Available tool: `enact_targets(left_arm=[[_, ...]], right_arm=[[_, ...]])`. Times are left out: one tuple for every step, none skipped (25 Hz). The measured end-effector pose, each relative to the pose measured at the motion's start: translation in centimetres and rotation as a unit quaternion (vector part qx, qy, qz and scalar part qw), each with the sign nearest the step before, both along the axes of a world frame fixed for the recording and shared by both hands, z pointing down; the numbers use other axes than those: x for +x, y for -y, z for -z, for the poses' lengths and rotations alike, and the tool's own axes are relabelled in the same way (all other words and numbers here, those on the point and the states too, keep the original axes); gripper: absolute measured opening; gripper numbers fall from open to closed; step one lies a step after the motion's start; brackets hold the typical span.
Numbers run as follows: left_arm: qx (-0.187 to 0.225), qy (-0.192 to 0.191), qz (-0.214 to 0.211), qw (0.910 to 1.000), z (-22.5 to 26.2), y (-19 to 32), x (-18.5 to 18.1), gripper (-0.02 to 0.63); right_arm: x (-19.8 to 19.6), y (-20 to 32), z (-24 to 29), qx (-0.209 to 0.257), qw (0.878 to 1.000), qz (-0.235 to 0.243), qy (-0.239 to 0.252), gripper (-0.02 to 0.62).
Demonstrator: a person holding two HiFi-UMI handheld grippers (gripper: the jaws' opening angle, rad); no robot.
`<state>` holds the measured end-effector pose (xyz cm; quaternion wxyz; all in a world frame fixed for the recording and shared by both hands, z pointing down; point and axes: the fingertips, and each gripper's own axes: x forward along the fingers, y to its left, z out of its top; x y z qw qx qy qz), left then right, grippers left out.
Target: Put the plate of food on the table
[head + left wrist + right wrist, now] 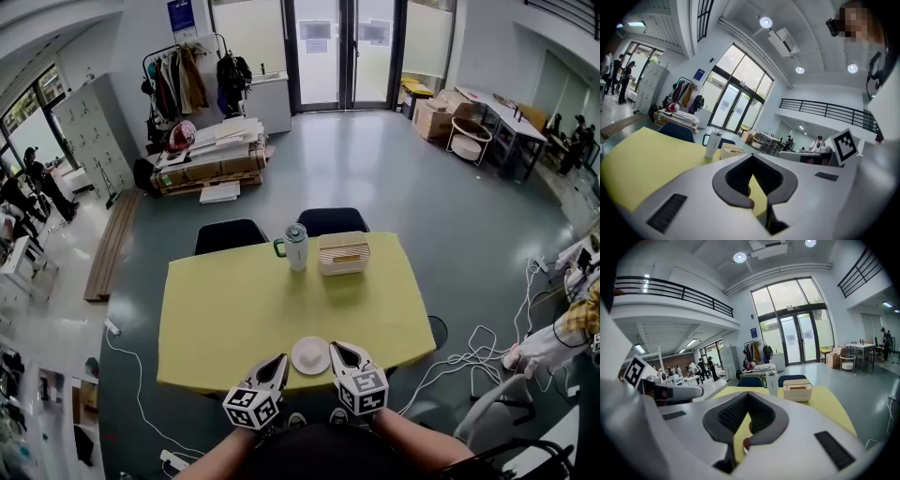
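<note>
One yellow desk (234,309). Two dark chairs (230,236) at far edge. Two tools at near edge: left tool (279,364) pressed together, right tool (337,349) pressed together. One slatted box (343,253) beside one white tumbler (296,247). One white plate (310,356) on desk, between tools.

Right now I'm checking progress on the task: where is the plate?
In the head view, the plate sits at the near edge of the yellow table, between the left gripper and the right gripper.

head view: steeply down over table (225,309) | gripper views: low, near edge, facing across | shared: tumbler (296,247), box (343,253)
</note>
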<state>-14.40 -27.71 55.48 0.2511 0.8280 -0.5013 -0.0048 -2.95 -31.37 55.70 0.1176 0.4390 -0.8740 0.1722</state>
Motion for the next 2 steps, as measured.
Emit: enact_targets(left_arm=[[-0.002, 0.0, 0.001, 1.0, -0.12, 0.03, -0.09, 0.008], [-0.004, 0.0, 0.003, 1.0, -0.25, 0.07, -0.2, 0.008]], right_arm=[[-0.02, 0.01, -0.09, 0.0, 1.0, 0.0, -0.001, 0.011], [-0.05, 0.03, -0.2, 0.001, 1.0, 0.0, -0.001, 0.011]])
